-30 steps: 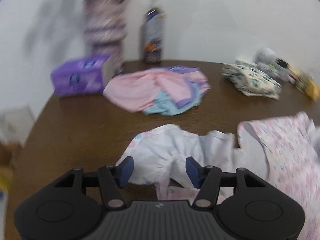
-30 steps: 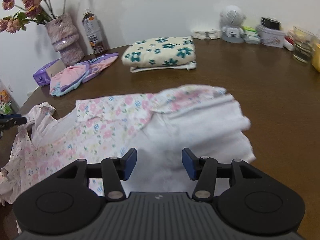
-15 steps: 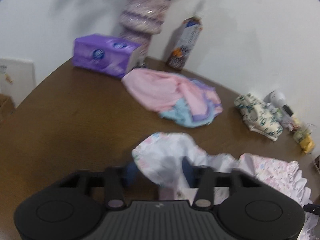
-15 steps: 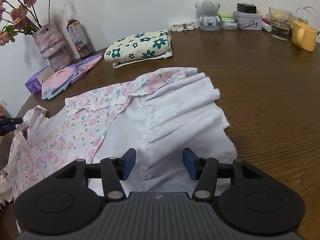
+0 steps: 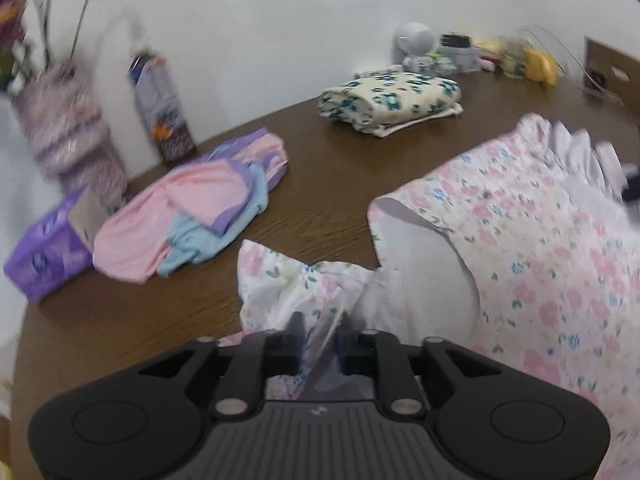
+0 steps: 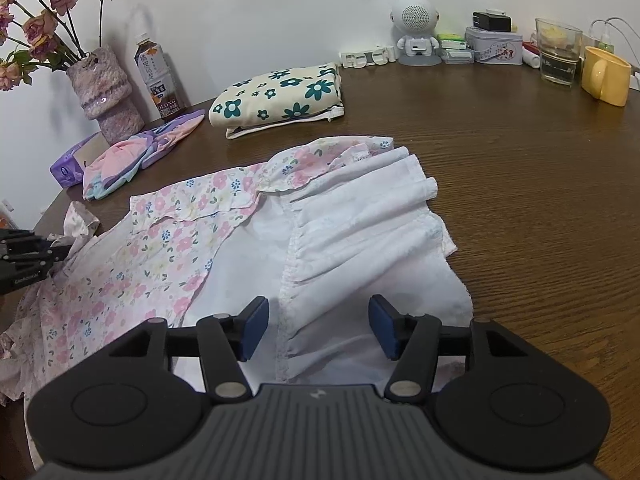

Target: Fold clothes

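Observation:
A pink floral dress (image 6: 180,232) with a white skirt lining (image 6: 360,240) lies spread on the brown table (image 6: 520,184). In the left wrist view the dress (image 5: 540,260) fills the right side and its ruffled sleeve (image 5: 288,280) bunches up in front of me. My left gripper (image 5: 319,344) has a fold of that sleeve between its pads, and its jaws are opening. The same gripper (image 6: 24,256) shows at the dress's left end in the right wrist view. My right gripper (image 6: 316,328) hovers over the white skirt, jaws opening, nothing pinched between them.
A folded cream garment with teal flowers (image 6: 280,96) lies behind the dress. A pink, purple and blue pile (image 5: 188,216), a purple tissue pack (image 5: 44,256), a vase (image 6: 106,92) and a bottle (image 6: 158,76) stand at the back left. A speaker figure (image 6: 416,28), a glass (image 6: 558,52) and a yellow mug (image 6: 604,76) line the back right.
My left gripper closed on the ruffled sleeve, then rolled and swung sideways with the cloth. The white skirt settled flat; my right gripper stayed over it, jaws slightly wider.

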